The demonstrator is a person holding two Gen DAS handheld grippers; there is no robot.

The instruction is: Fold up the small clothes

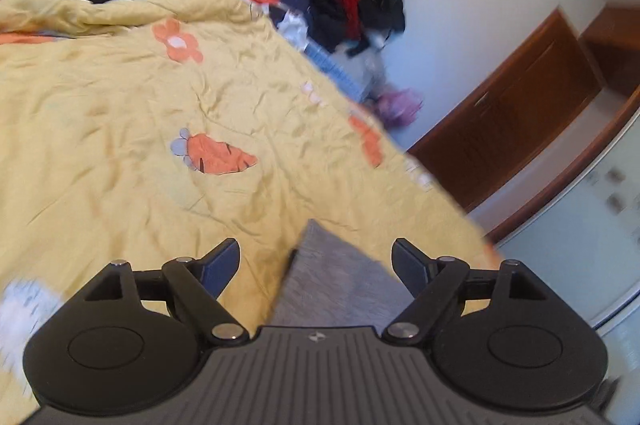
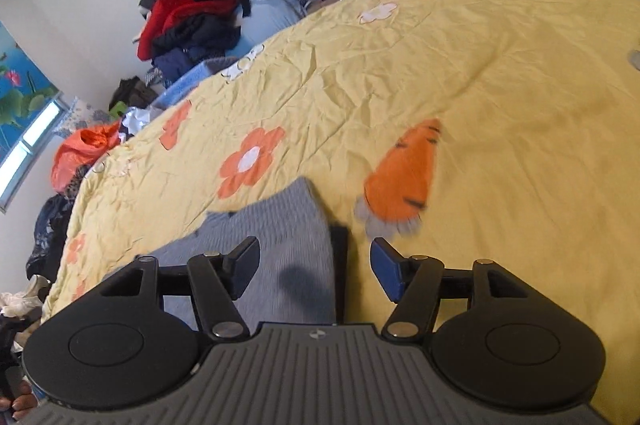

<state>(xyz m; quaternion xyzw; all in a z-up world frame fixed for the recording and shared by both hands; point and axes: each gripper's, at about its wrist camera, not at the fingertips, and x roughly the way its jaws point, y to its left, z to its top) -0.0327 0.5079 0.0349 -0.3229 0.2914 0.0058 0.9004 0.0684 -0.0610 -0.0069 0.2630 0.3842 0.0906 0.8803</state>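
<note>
Directly ahead of both grippers a grey knit garment [image 2: 276, 225] is spread on the crinkled yellow quilt [image 2: 500, 73] — its long axis runs toward 12 o'clock. The right gripper [image 2: 314, 265] is held apart over its edge; the left gripper [image 1: 316, 265], also apart, is nearer a corner.

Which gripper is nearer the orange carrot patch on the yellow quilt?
Right, as far as I can judge. The right gripper hangs open just below the carrot patch, over the grey garment. The left gripper, also open, sits further back from the patch.
</note>
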